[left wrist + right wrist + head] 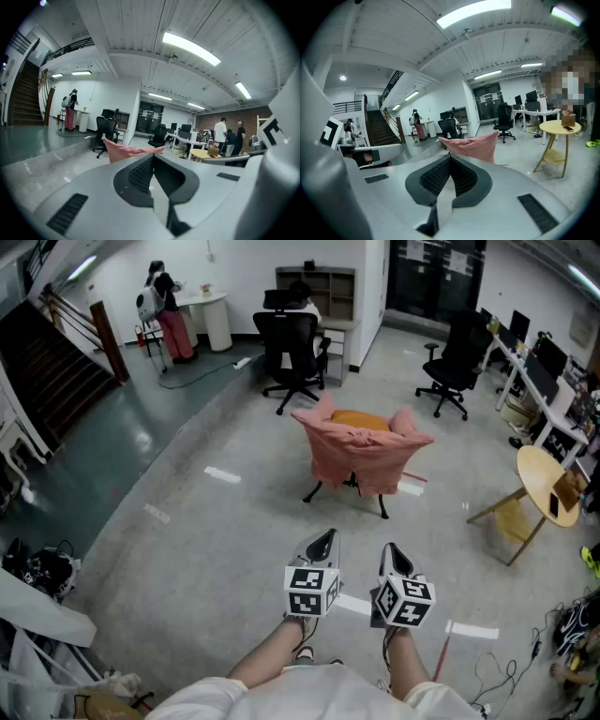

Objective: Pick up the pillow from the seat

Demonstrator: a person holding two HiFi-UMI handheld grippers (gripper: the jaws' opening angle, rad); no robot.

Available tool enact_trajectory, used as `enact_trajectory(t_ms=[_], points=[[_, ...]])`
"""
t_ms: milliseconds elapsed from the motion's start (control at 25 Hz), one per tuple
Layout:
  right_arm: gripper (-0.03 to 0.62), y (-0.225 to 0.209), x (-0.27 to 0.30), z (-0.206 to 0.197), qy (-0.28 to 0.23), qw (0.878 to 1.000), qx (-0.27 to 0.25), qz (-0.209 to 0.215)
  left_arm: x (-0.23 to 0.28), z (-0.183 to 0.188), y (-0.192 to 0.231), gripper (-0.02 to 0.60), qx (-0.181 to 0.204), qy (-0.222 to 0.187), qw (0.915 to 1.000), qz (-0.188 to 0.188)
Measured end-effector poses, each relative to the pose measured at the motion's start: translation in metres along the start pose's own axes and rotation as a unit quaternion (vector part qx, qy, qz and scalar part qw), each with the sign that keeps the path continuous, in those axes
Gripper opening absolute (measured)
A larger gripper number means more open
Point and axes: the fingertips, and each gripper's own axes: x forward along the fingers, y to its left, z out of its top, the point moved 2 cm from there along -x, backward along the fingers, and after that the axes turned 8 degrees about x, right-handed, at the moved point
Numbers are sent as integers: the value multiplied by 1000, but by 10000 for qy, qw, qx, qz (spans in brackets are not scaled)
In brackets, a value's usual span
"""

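Pillow (361, 419), plump orange fabric, on pink-draped chair (361, 465): probably soft, light; pinch an edge. Left tool (325, 536), right tool (391, 550): closed, empty.

Black office chair (292, 345) far back; round wooden table (536, 470) right; staircase (47, 371) left.

The head view looks steeply down and forward from above the person, with the left gripper (327, 534) and right gripper (390, 549) near its bottom edge and the pink-draped chair (361, 451) farther off. Each gripper view sits low, facing almost level along its own jaws, and all three views share that chair.
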Motion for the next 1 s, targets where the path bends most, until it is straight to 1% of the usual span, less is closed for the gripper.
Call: enact_trajectory(t_ms=[280, 480, 880, 1000], points=[[28, 4, 7, -3, 41, 10000, -13, -19, 4, -1, 7, 8, -7, 9, 10000, -18], [28, 10, 24, -3, 58, 10000, 14, -7, 14, -1, 22, 8, -47, 4, 10000, -44], [29, 23, 58, 1, -42, 9994, 70, -334, 32, 4, 71, 8, -27, -69, 9999, -124], [29, 20, 64, -3, -5, 9990, 112, -443, 39, 1, 80, 8, -12, -2, 9999, -123]])
